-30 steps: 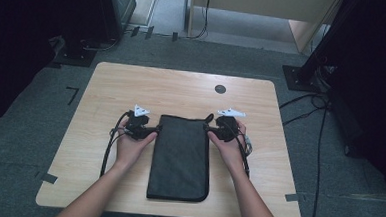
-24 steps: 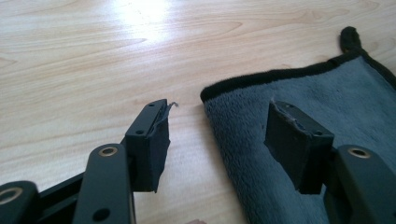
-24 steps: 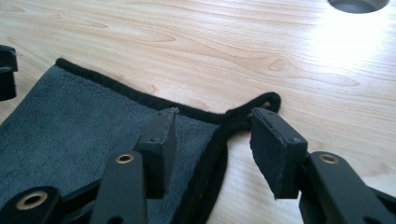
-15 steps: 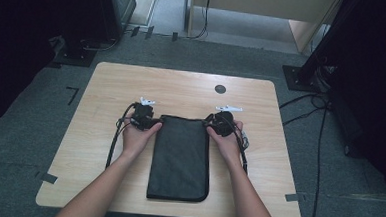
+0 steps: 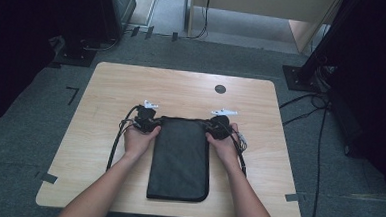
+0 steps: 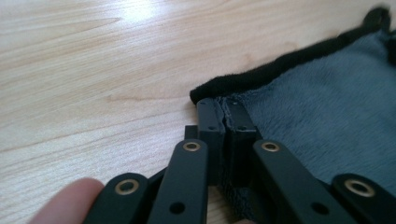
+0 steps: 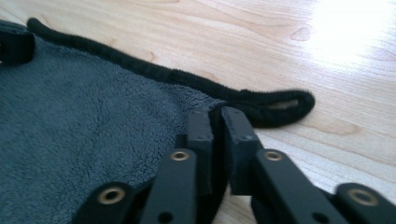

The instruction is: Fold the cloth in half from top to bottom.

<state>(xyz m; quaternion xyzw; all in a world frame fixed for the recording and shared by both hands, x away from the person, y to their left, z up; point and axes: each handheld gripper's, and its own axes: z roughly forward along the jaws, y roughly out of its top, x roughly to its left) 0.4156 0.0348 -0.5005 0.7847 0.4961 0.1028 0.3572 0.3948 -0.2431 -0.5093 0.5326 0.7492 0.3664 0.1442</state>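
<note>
Gripping the folded grey towel (image 5: 180,158) at its far corners: left gripper (image 5: 146,122) and right gripper (image 5: 218,128), jaws just closed on the black-piped edge; bare tabletop (image 5: 182,90) beyond.

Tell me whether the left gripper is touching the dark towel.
Touching. In the left gripper view, the left gripper has just closed its jaws on the near corner of the towel, with the fabric edge pinched between them.

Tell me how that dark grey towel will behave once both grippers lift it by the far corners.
The towel will probably go floppy: its pile looks soft and fleecy, so it should sag between the left gripper and right gripper. It looks folded, so it may unfold as it rises. Slipping seems unlikely, since both jaw pairs have just closed on the hemmed edge.
</note>
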